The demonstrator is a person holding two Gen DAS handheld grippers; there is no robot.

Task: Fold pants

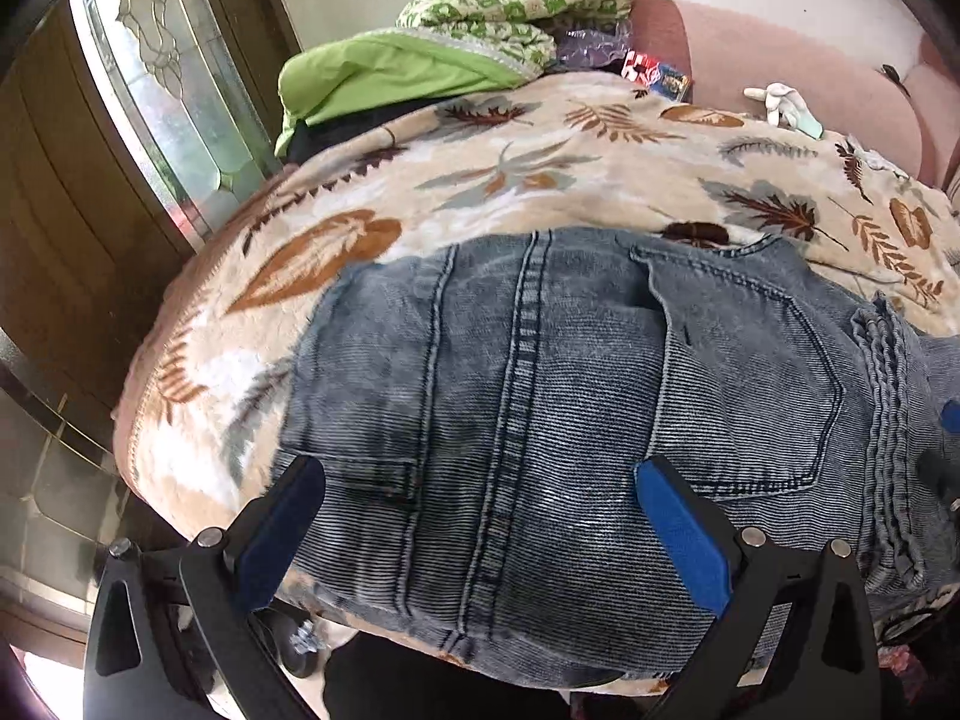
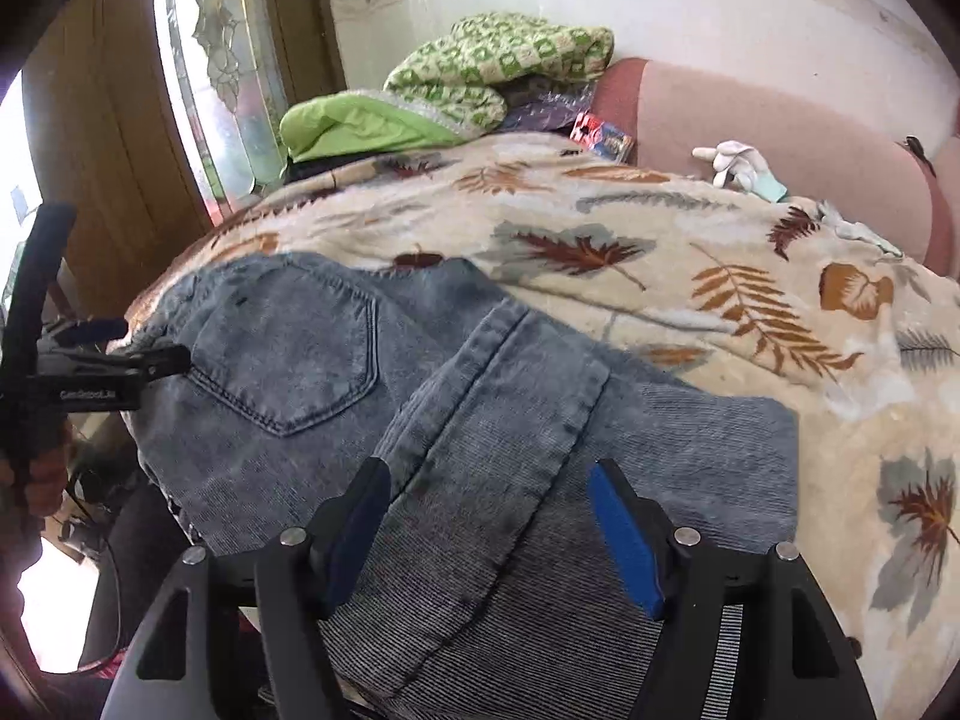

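Pants [image 1: 540, 396] folded into a thick denim bundle, lying on a leaf-print blanket [image 1: 540, 180] over a bed or couch, near edge hanging toward the viewer. Back pocket [image 2: 288, 348] facing up, a folded leg panel [image 2: 660, 450] lapped across the bundle on the right side.

Left gripper [image 1: 480, 516] hovering low over the near edge, jaws wide apart, nothing clamped; denim seen between the blue pads [image 1: 684, 534] but not pinched. Right gripper [image 2: 486, 534] likewise spread, poised above the lapped panel, holding nothing. Seen from the right wrist, the left tool off at the far left edge, gripped by a hand [image 2: 42, 474].

Risks, judged from this layout:
- Grabbing only the top layer: thick stack, several plies, so a shallow bite likely to peel the upper panel back and undo the fold.
- Uneven pull: the two grippers sitting at different parts of the bundle, so a lift by one side alone liable to skew the edges.
- Slide off the near edge: part of the bundle overhanging, soft plush underneath, so a tug toward the viewer apt to drag the whole lot down.
- Snagging the blanket along with the denim if the jaws close too deep.
- Green clothing pile [image 1: 468, 30] and white glove [image 1: 774, 99] well apart at the back, little hazard.
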